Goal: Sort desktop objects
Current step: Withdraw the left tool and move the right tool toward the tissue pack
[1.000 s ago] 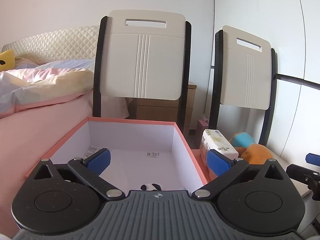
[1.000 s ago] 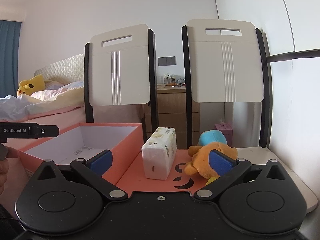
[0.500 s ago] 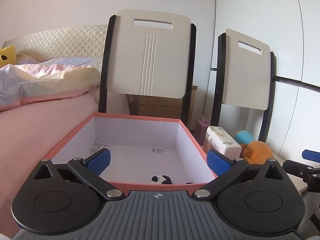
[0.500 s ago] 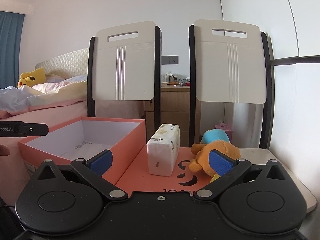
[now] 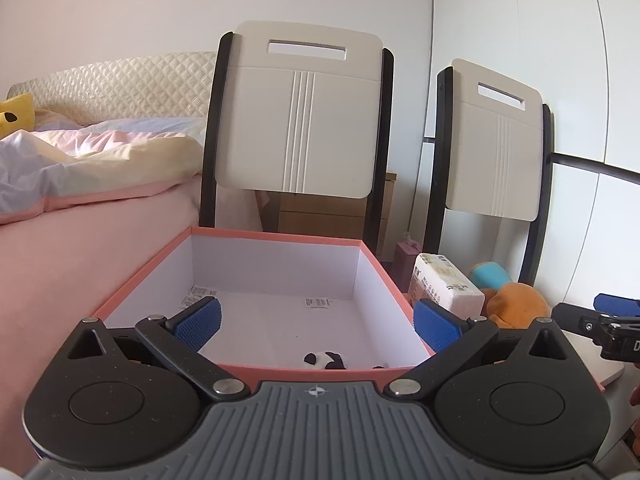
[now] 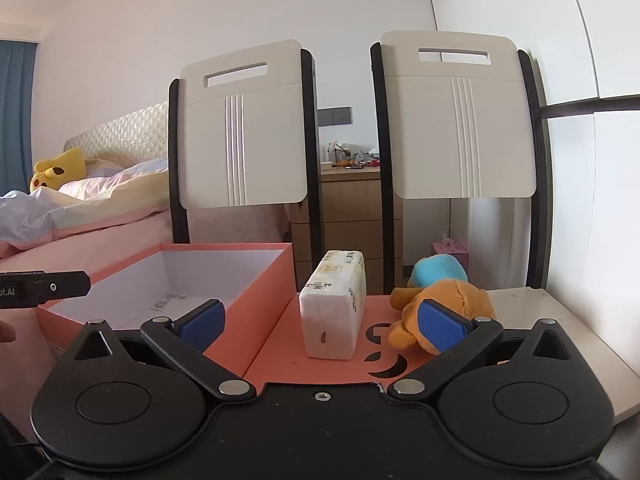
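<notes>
An open pink box (image 5: 256,236) with white inner walls stands in front of my left gripper (image 5: 316,322), which is open and holds nothing. A small black-and-white panda toy (image 5: 326,360) lies inside the box near its front wall. In the right wrist view the same pink box (image 6: 224,246) sits at the left, with a white tissue pack (image 6: 334,304) upright on the pink lid (image 6: 280,360) beside it. An orange-and-blue plush (image 6: 444,296) lies right of the pack. My right gripper (image 6: 322,322) is open, a short way before the pack and plush.
Two white folding chairs (image 6: 244,136) stand behind the table. A bed (image 5: 80,168) with pink bedding lies to the left, with a yellow plush (image 6: 60,168) on it. A wooden dresser (image 6: 348,216) is behind the chairs. The white table edge (image 6: 560,320) shows at the right.
Both grippers have pulled back and risen a little from the box and toys. The panda toy in the box has come more into view. Both stay open.
</notes>
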The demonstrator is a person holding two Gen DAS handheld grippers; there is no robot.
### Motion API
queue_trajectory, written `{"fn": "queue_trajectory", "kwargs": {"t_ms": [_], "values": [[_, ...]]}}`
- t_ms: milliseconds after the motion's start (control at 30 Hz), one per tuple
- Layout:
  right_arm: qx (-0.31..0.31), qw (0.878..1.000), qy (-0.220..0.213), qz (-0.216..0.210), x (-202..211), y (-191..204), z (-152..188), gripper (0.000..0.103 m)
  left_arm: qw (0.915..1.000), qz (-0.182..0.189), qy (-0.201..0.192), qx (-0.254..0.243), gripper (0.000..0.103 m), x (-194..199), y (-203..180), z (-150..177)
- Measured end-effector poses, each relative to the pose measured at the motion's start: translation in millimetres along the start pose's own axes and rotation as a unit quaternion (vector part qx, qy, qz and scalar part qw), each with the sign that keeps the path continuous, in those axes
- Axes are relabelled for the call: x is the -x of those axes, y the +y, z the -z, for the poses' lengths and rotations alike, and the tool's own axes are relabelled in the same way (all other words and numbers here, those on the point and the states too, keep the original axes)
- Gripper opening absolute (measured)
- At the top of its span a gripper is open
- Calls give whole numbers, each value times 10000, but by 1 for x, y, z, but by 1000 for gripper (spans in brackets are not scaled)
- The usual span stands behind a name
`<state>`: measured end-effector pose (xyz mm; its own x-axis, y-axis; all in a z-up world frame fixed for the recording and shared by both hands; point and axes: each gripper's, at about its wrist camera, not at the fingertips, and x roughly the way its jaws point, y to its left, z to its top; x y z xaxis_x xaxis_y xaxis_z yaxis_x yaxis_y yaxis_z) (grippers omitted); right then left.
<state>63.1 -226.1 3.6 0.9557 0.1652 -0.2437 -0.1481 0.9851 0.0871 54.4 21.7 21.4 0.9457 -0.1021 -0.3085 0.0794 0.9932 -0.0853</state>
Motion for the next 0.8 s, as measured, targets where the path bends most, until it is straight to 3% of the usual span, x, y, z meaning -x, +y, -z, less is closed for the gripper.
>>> {"fn": "queue_trajectory", "kwargs": {"t_ms": [267,433,800], "values": [[-364,9989,222,-214,-44,3,-33,102,10000,29,-30,3,103,3,2,0],[9,9994,187,-283,-80,17,-51,102,9999,21,-16,124,103,3,4,0],[-157,9992,253,-263,-148,14,-52,102,9997,-2,104,208,103,-2,9,1]]}}
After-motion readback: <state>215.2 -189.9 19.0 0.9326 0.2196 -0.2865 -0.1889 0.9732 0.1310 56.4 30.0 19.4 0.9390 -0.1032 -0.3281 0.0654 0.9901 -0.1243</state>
